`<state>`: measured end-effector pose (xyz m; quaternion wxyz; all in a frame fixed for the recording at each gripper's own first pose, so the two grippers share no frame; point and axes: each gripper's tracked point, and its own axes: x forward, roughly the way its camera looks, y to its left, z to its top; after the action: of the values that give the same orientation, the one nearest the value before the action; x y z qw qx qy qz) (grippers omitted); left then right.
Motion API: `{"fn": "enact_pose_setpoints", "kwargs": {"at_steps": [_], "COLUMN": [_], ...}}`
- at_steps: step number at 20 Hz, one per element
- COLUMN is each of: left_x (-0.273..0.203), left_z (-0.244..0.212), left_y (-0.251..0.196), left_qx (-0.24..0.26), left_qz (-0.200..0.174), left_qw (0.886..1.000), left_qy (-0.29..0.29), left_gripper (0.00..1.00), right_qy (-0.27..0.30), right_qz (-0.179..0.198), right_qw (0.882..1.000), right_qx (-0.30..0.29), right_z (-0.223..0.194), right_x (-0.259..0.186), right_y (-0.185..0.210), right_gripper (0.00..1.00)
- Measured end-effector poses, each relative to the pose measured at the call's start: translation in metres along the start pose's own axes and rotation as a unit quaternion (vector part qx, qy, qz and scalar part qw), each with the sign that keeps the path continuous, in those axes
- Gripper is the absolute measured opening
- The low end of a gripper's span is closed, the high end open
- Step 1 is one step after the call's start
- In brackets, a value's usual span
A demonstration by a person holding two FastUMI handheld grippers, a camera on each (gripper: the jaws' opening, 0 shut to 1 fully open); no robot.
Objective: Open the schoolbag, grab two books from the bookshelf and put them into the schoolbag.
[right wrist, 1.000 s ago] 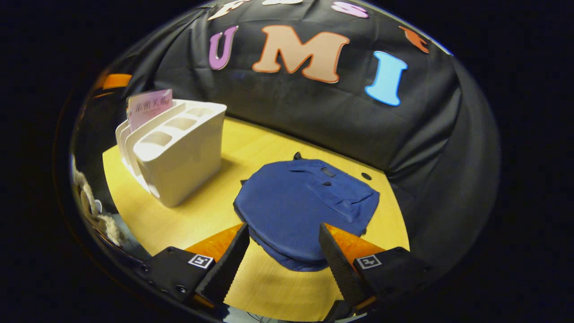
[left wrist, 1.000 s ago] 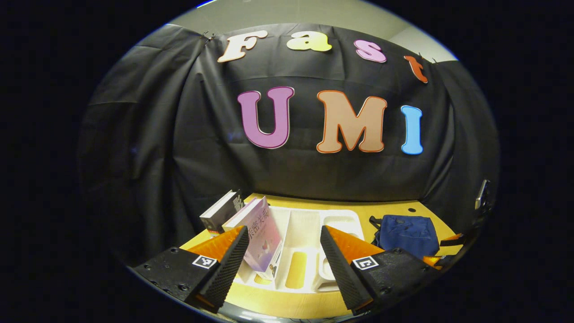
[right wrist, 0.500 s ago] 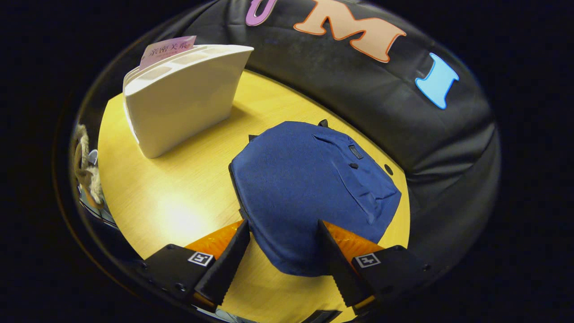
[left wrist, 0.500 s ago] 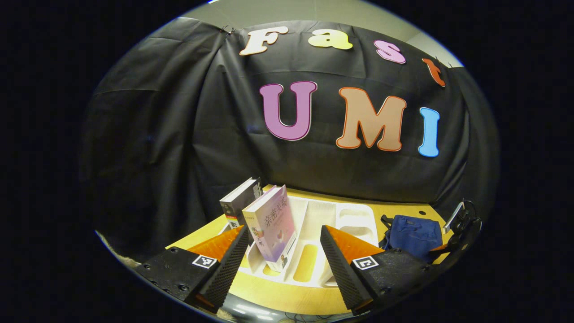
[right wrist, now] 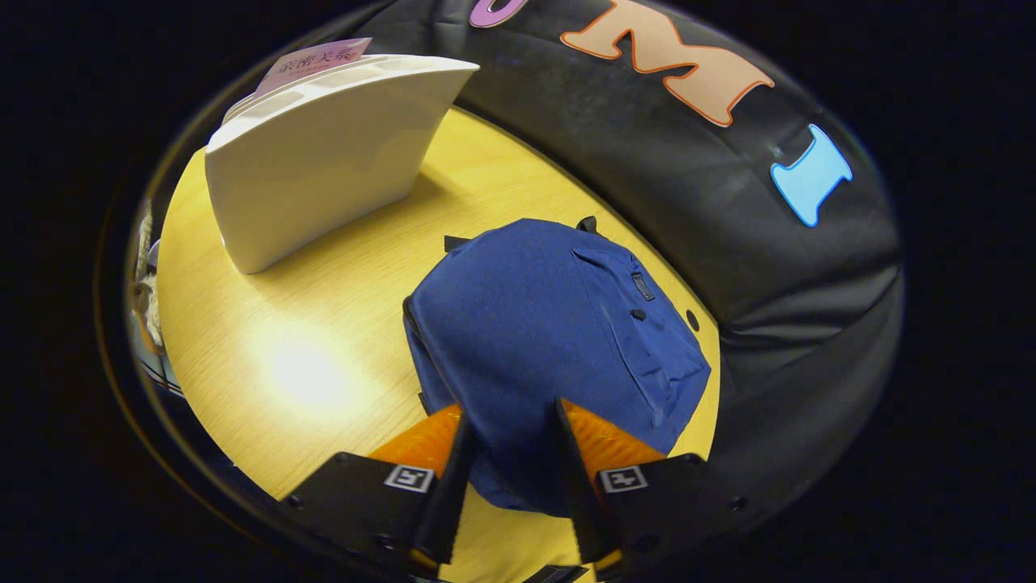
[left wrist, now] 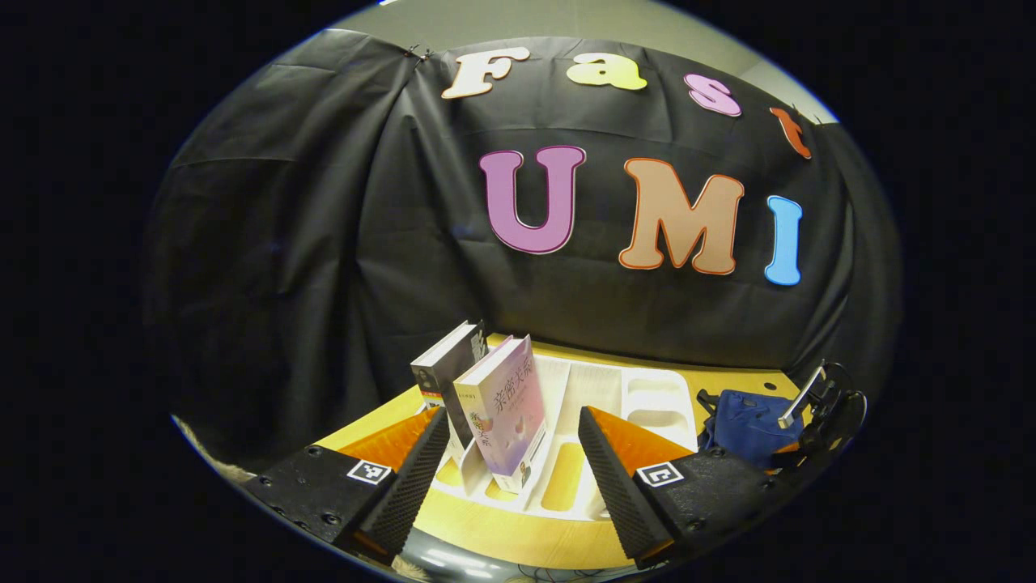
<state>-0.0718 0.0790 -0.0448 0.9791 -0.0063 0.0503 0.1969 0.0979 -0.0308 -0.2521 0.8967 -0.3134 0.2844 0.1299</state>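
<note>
The blue schoolbag [right wrist: 558,324] lies flat and zipped on the yellow table [right wrist: 307,348]. My right gripper [right wrist: 510,457] has its fingers drawn in on either side of the bag's near edge, pressing the fabric between them. In the left gripper view, a lilac book [left wrist: 506,405] and a dark-spined book [left wrist: 447,364] stand in the left slots of the white bookshelf [left wrist: 647,389]. My left gripper [left wrist: 514,453] hovers open in front of the lilac book, not touching it. At the far right of that view the schoolbag [left wrist: 740,421] lies under the right gripper [left wrist: 813,409].
In the right gripper view the white bookshelf [right wrist: 324,162] stands to the left of the bag, with the lilac book's top [right wrist: 312,58] showing above it. Black cloth walls close the back and right. A small dark hole [right wrist: 689,321] marks the table beside the bag.
My right gripper has come down onto the bag's near edge and its fingers have narrowed onto the fabric. The left gripper has shifted a little, still open, bringing the books nearer centre.
</note>
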Motion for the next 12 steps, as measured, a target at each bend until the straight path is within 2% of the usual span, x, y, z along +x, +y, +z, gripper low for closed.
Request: {"fn": "enact_pose_setpoints", "kwargs": {"at_steps": [1, 4, 5, 6, 7, 10, 12], "left_x": [0.0, 0.001, 0.001, 0.002, 0.002, 0.003, 0.003], "left_z": [-0.001, -0.002, -0.002, -0.002, -0.003, -0.003, -0.004], "left_y": [-0.001, -0.003, -0.004, -0.005, -0.005, -0.003, -0.002], "left_qx": [0.0, -0.001, -0.002, -0.002, -0.002, -0.001, -0.001], "left_qz": [-0.002, -0.007, -0.008, -0.01, -0.01, -0.01, -0.011], "left_qw": [1.0, 1.0, 1.0, 1.0, 1.0, 1.0, 1.0], "left_qy": [0.0, 0.002, 0.002, 0.002, 0.003, 0.004, 0.005], "left_gripper": [0.93, 0.94, 0.97, 0.93, 0.94, 0.94, 0.93], "right_qy": [0.001, -0.007, -0.005, -0.002, 0.004, 0.019, 0.02], "right_qz": [-0.001, -0.007, -0.003, 0.003, 0.008, 0.029, 0.04], "right_qw": [1.0, 0.999, 0.999, 0.999, 0.999, 0.999, 0.998], "right_qx": [-0.012, -0.035, -0.044, -0.044, -0.039, 0.013, 0.036], "right_z": [0.001, 0.005, 0.002, 0.002, 0.002, 0.004, 0.009], "right_x": [0.001, 0.001, 0.0, -0.001, -0.001, -0.003, -0.008], "right_y": [0.003, 0.004, 0.004, 0.004, 0.003, -0.002, -0.006], "right_gripper": [0.54, 0.16, 0.15, 0.15, 0.15, 0.04, 0.03]}}
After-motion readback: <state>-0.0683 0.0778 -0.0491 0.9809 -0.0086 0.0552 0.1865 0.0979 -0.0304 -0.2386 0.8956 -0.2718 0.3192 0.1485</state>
